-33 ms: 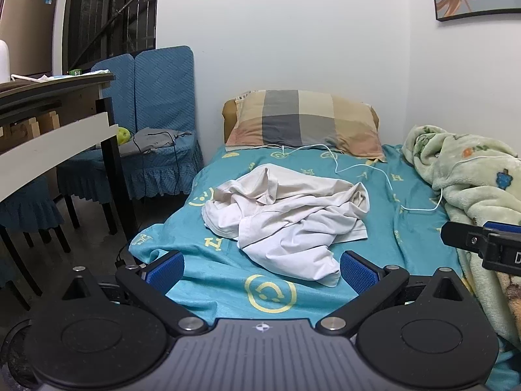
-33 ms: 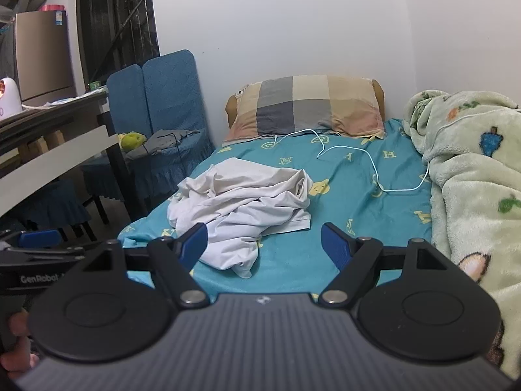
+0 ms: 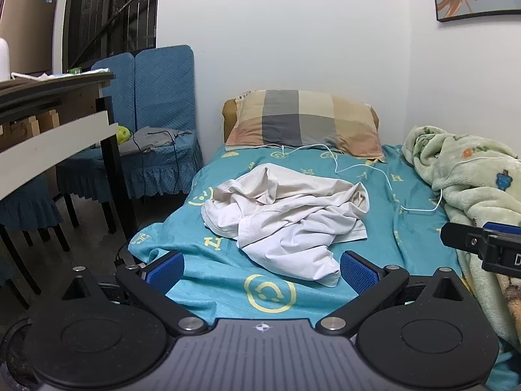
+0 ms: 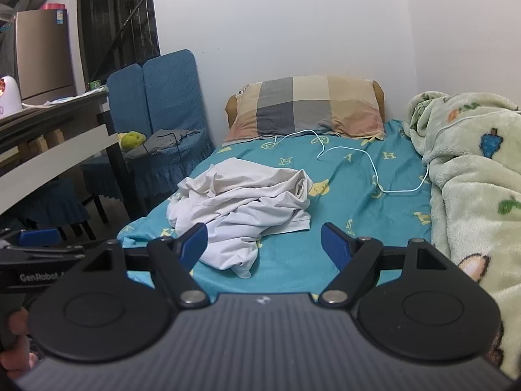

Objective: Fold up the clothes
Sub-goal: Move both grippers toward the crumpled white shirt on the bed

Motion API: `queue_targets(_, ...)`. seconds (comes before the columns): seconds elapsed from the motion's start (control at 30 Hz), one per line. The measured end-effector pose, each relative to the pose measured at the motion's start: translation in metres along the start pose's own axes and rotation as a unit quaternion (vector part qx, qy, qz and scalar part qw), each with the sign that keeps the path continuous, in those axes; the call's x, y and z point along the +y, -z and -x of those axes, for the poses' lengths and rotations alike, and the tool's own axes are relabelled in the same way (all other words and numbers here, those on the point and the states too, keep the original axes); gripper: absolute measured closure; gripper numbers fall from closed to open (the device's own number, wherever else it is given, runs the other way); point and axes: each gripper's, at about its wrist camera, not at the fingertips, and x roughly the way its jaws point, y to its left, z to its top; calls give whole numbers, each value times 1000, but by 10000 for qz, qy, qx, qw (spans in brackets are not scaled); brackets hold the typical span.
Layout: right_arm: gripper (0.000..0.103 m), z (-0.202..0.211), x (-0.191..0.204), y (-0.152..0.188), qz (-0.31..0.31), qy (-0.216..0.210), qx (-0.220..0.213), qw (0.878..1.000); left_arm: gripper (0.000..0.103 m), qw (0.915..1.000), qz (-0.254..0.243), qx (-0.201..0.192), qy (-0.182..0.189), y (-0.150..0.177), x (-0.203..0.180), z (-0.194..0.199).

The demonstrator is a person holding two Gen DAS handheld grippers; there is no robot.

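A crumpled white garment (image 3: 286, 218) lies in a heap on the teal bed sheet (image 3: 270, 293); it also shows in the right wrist view (image 4: 241, 205). My left gripper (image 3: 262, 268) is open and empty, held at the foot of the bed just short of the garment. My right gripper (image 4: 263, 241) is open and empty, also short of the garment, to its right. The right gripper's side shows at the right edge of the left wrist view (image 3: 482, 244). The left gripper shows at the left edge of the right wrist view (image 4: 39, 247).
A checked pillow (image 3: 302, 123) lies at the head of the bed, with a white cable (image 3: 390, 182) across the sheet. A green fleece blanket (image 3: 472, 189) is piled along the right side. A dark table (image 3: 55, 123) and blue-covered chairs (image 3: 159, 114) stand left of the bed.
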Motion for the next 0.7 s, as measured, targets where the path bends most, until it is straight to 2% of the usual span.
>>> queue_targets(0.23,25,0,-2,-3,-26,-43,-11,10000,0,9998,106,162,21,-5,-3,-2)
queue_targets(0.5,25,-7,-1,2,-129,-30,-107,9999,0,9993,345,108,118,8,2,-15)
queue_targets(0.53,23,-8,-2,2,-159,-19,-146,9998,0,9989,414,132,169,9,3,-17)
queue_targets(0.6,13,-12,-3,5,-189,-43,-236,9995,0,9983,522,152,204,9,4,-21)
queue_targets(0.7,14,-17,-4,8,-161,-51,-292,9994,0,9983,568,78,82,9,6,-22)
